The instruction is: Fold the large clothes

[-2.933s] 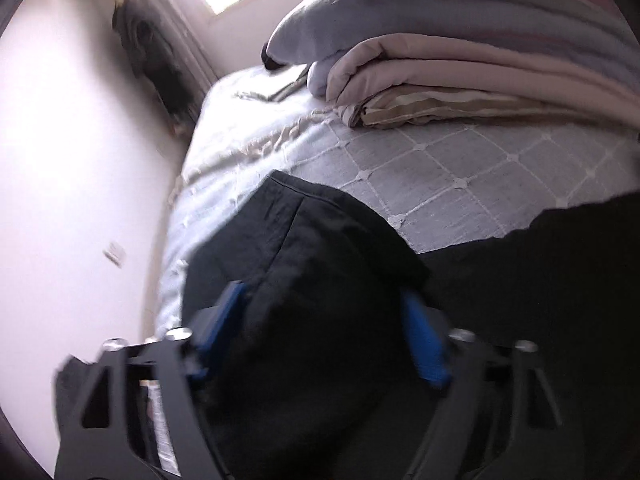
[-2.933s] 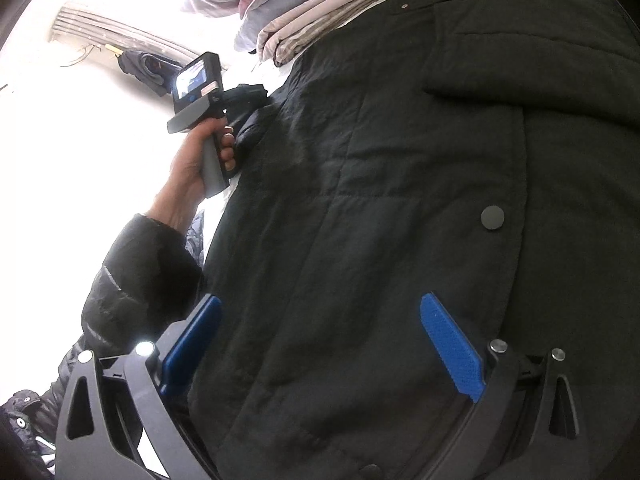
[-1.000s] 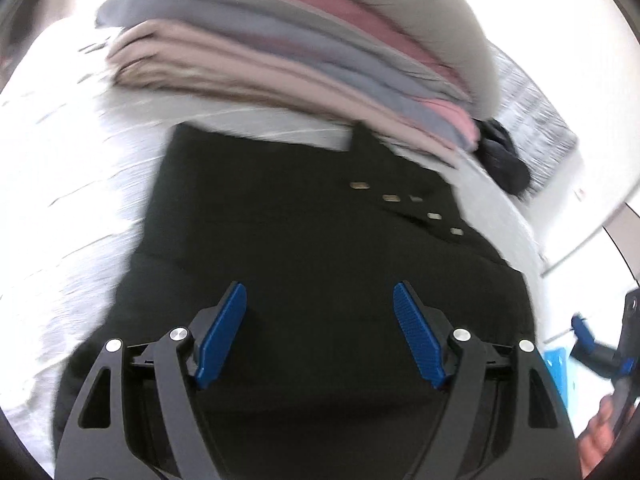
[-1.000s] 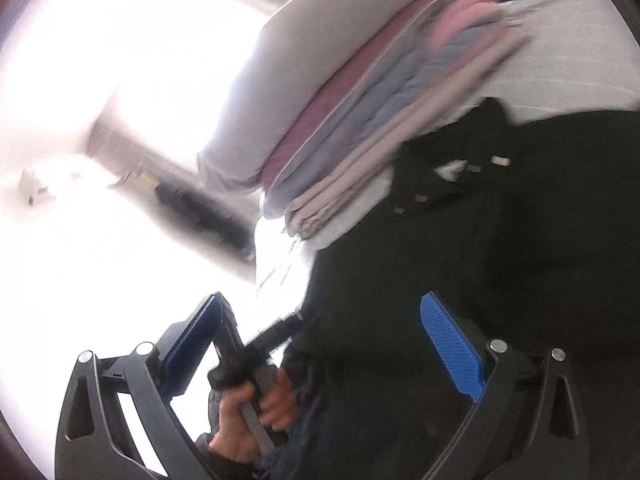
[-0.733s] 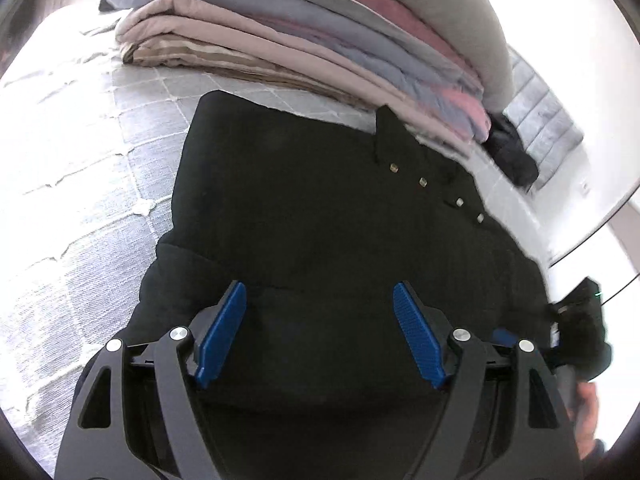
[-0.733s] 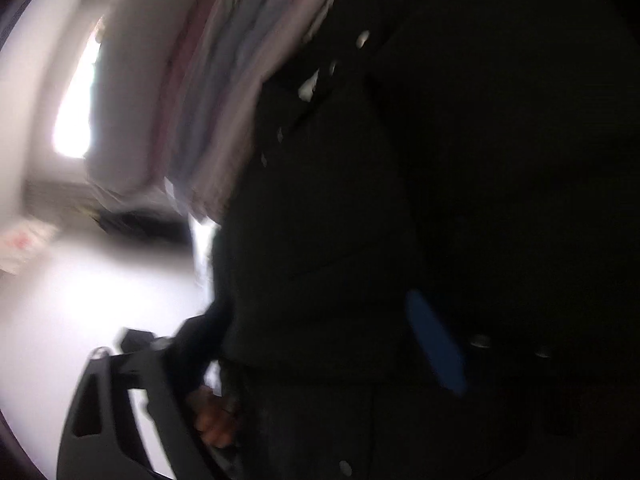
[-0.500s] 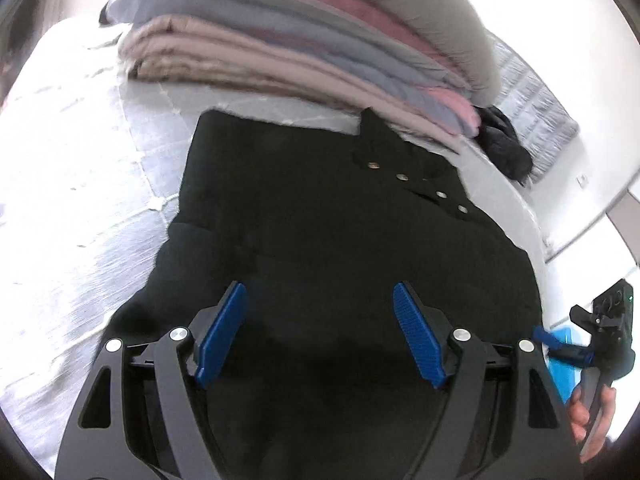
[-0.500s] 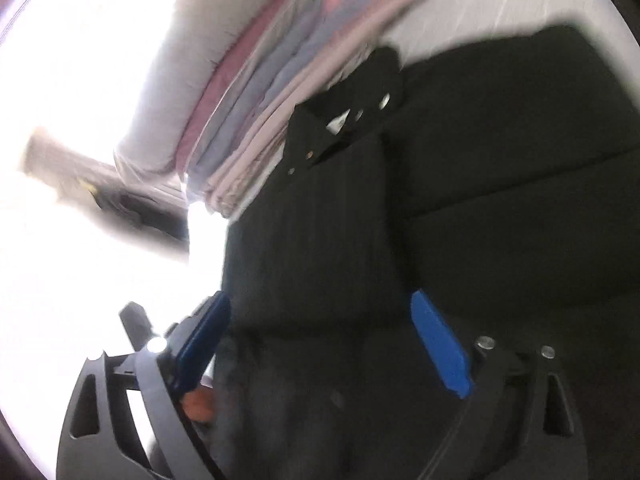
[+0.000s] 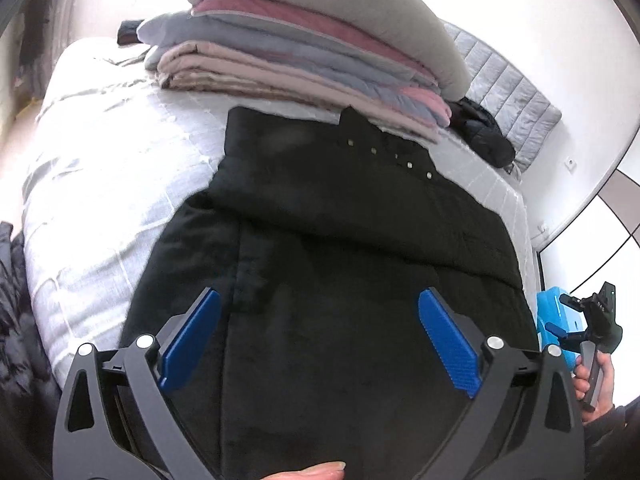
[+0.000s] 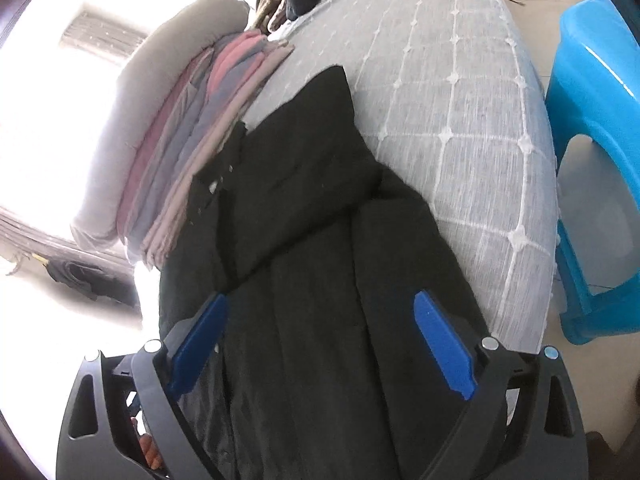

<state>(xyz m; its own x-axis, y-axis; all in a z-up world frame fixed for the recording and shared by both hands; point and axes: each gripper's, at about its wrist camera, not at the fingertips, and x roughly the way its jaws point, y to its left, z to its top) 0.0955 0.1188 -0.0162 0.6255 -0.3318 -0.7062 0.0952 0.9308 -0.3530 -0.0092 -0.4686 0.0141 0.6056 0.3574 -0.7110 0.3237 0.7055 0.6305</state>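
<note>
A large black padded coat (image 9: pixel 328 240) lies flat on the bed, its snap-button collar toward the far pile and both sleeves folded across its front. It also shows in the right wrist view (image 10: pixel 320 260). My left gripper (image 9: pixel 320 340) is open and empty, held above the coat's lower part. My right gripper (image 10: pixel 320 344) is open and empty above the coat's right side; the left wrist view shows it (image 9: pixel 560 330) beside the bed's right edge.
A tall stack of folded blankets (image 9: pixel 304 56) with a grey pillow on top sits just behind the collar. The bed has a grey checked cover (image 10: pixel 460 112). A blue plastic stool (image 10: pixel 596 128) stands beside the bed's right edge. A dark jacket (image 9: pixel 480 132) lies at the far right.
Both grippers have pulled back from the coat, and both views now take in more of it. The left sleeve, open earlier, now lies folded over the front. Both jaws stay open.
</note>
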